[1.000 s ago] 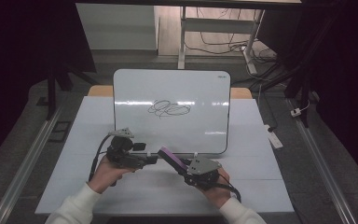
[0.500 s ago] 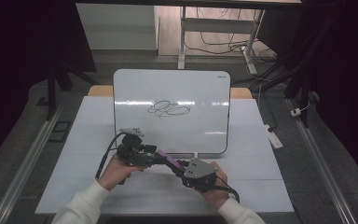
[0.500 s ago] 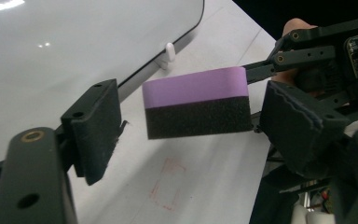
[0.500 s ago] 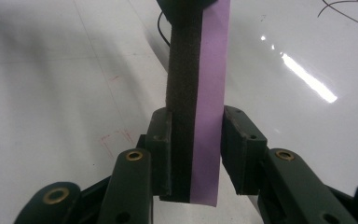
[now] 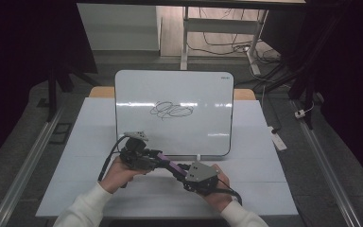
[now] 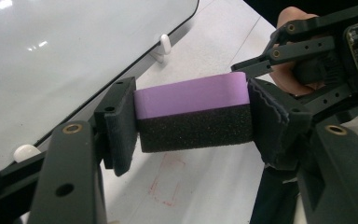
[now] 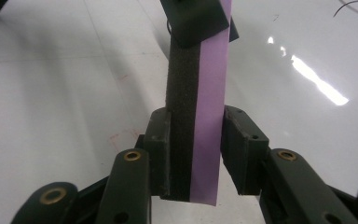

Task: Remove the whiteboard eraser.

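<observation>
A purple eraser (image 5: 168, 163) with a black foam underside hangs between both grippers above the white table (image 5: 264, 189), just in front of the whiteboard (image 5: 172, 90). My left gripper (image 5: 157, 157) has just been closing and now presses its pads on the eraser's (image 6: 193, 116) two ends. My right gripper (image 5: 179, 171) is shut on the other end of the eraser (image 7: 198, 107), one pad on the foam face and one on the purple face. A black scribble (image 5: 170, 110) marks the middle of the board. The right gripper's body (image 6: 317, 60) shows behind the eraser in the left gripper view.
The whiteboard lies flat on the table, its near edge (image 5: 189, 154) right behind the grippers. A white strip with a cable (image 5: 279, 139) lies off the table's right side. Desk legs and cables (image 5: 184, 42) stand at the back. A faint red outline (image 6: 168, 184) marks the table.
The left gripper moved right to the eraser held by the right gripper, and its jaws closed on the eraser's free end. The right hand stayed put.
</observation>
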`<control>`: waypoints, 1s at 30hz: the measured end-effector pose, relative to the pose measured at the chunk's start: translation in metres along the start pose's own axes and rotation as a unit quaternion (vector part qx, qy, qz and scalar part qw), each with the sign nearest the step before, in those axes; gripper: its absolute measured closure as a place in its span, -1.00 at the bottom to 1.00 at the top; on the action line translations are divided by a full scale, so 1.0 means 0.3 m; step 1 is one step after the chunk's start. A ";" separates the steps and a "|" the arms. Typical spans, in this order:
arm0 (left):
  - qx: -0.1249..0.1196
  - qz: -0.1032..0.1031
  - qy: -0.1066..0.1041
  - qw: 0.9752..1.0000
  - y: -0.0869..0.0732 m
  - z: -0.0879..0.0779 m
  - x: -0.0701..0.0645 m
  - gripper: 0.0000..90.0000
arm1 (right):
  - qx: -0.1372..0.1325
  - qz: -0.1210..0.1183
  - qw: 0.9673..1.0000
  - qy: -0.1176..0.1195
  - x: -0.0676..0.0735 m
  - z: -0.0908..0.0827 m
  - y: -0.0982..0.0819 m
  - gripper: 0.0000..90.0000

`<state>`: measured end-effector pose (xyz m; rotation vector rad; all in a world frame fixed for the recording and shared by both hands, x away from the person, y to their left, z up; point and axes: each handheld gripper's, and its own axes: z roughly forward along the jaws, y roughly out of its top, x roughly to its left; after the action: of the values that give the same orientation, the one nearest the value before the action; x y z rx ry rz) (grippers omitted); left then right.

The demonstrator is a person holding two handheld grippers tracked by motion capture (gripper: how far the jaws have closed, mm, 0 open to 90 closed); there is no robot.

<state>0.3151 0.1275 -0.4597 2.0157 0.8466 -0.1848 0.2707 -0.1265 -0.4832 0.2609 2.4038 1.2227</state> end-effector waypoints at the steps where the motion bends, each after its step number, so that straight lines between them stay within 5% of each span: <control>1: -0.002 0.002 0.000 1.000 0.000 -0.001 -0.002 -0.15 | -0.001 0.006 1.000 0.004 -0.002 0.001 -0.002 0.39; 11: -0.004 0.040 0.009 0.999 -0.006 -0.016 -0.015 -0.14 | -0.017 0.073 0.996 0.053 -0.042 -0.015 -0.001 -0.05; 14: -0.004 0.053 0.009 0.999 -0.008 -0.023 -0.016 -0.14 | -0.027 0.118 0.989 0.083 -0.085 -0.041 -0.005 -0.17; 16: -0.001 0.062 0.011 0.998 -0.009 -0.023 -0.019 -0.14 | -0.028 0.125 0.988 0.088 -0.093 -0.043 -0.007 -0.18; 17: 0.001 0.067 0.012 0.998 -0.010 -0.022 -0.021 -0.15 | -0.035 0.145 0.984 0.102 -0.117 -0.051 -0.015 -0.20; 23: 0.007 0.082 0.007 0.997 -0.013 -0.018 -0.027 -0.15 | -0.032 0.163 0.979 0.122 -0.155 -0.064 -0.022 -0.32; 30: 0.011 0.103 -0.008 0.995 -0.017 -0.007 -0.038 -0.15 | -0.021 0.186 0.965 0.183 -0.183 -0.049 -0.027 -0.39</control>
<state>0.3030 0.1254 -0.4570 2.1047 0.6235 -0.0930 0.3131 -0.1613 -0.4663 0.5332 2.7219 1.6064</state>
